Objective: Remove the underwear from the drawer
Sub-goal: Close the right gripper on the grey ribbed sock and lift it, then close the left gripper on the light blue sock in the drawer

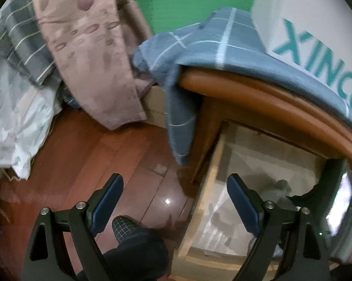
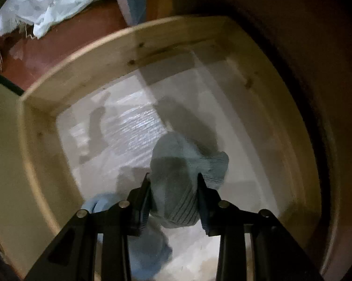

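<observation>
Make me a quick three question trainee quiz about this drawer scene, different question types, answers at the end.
1. True or false: the right gripper is closed on the grey-blue underwear.
2. Multiple choice: the left gripper is A) open and empty, B) holding the checked cloth, C) gripping the drawer wall.
3. Fill in: the underwear is above the drawer's ____ liner.

Key: 1 true; 2 A; 3 white.

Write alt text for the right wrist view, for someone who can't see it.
The right hand-held gripper is closed on a grey-blue piece of underwear inside an open wooden drawer. The drawer has a pale lining, and a light blue cloth lies below the gripper.
</observation>
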